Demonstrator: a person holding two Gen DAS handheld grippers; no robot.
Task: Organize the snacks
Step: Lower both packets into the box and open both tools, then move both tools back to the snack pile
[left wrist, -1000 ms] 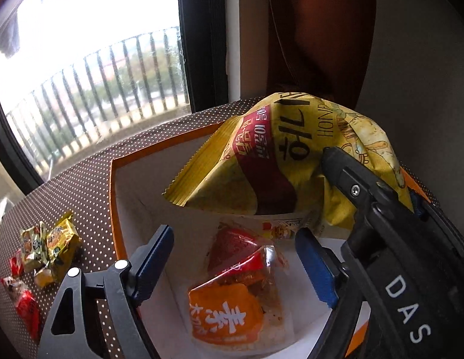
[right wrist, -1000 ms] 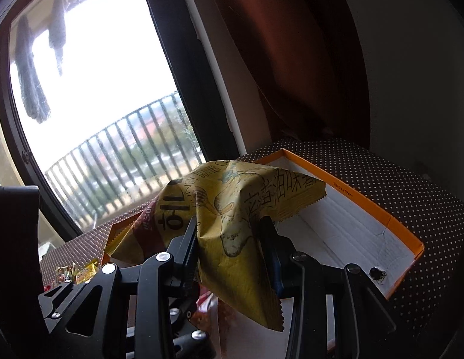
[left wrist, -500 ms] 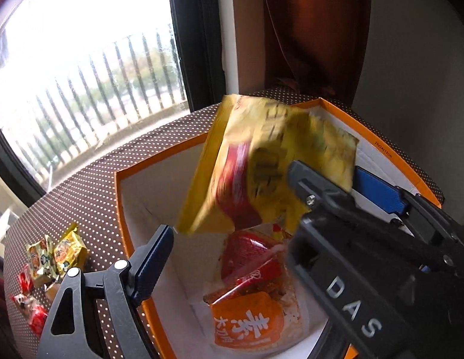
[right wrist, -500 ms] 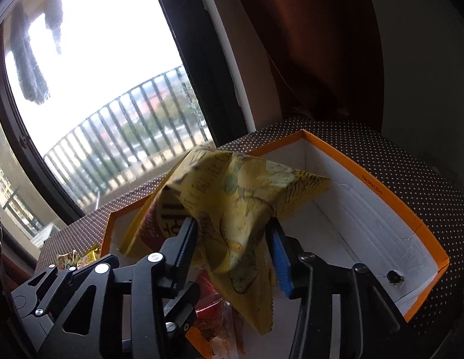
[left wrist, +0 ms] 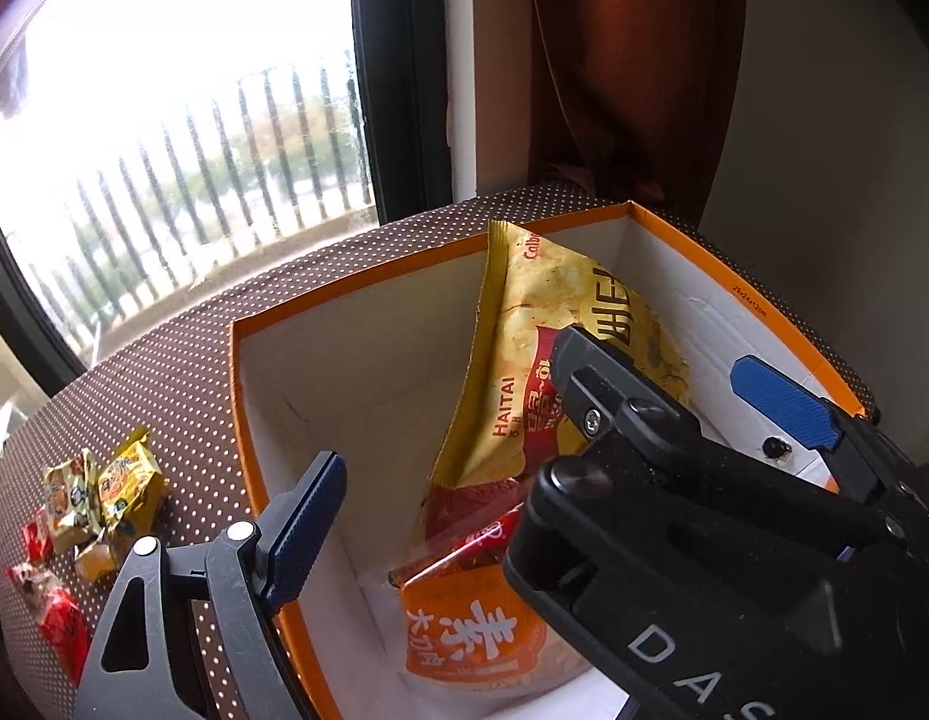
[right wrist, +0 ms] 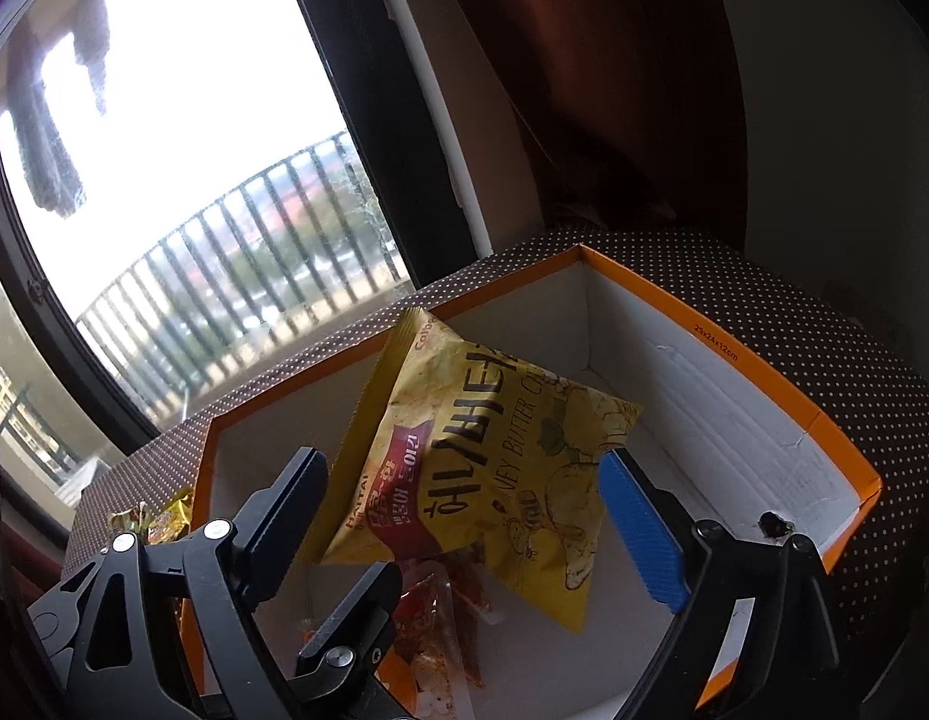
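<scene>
Right gripper [right wrist: 464, 516]: jaws spread wide, having just been opening; the chip bag [right wrist: 482, 468] sits between the fingers, but neither pad presses on it. Blue pad [right wrist: 644, 531] on one finger, dark pad on the other. In the left wrist view this gripper [left wrist: 662, 384] reaches over the box from the lower right.

Left gripper [left wrist: 524, 516]: jaws wide, nothing held. Only one dark blue finger [left wrist: 302, 531] shows, over the near left wall of the box; the other is hidden behind the right gripper's body.

Chip bag [left wrist: 560, 354]: yellow with a red panel, Korean lettering. Inside the box, tilted, top corner leaning on the far wall, lower end resting on the packets beneath.

Box [left wrist: 356, 285]: open cardboard, orange rim, white inside. Stands on the dotted brown table [left wrist: 182, 360].

Orange packet [left wrist: 476, 636]: flat on the box floor at the near end, white characters on its face.

Red packet [left wrist: 476, 540]: lies between the orange packet and the chip bag, partly under the bag.

Small snacks [left wrist: 86, 510]: loose yellow and red pieces on the table, left of the box and outside it.

Window [left wrist: 182, 108]: beyond the table, railing outside. Dark red curtain [left wrist: 614, 60] to its right.
</scene>
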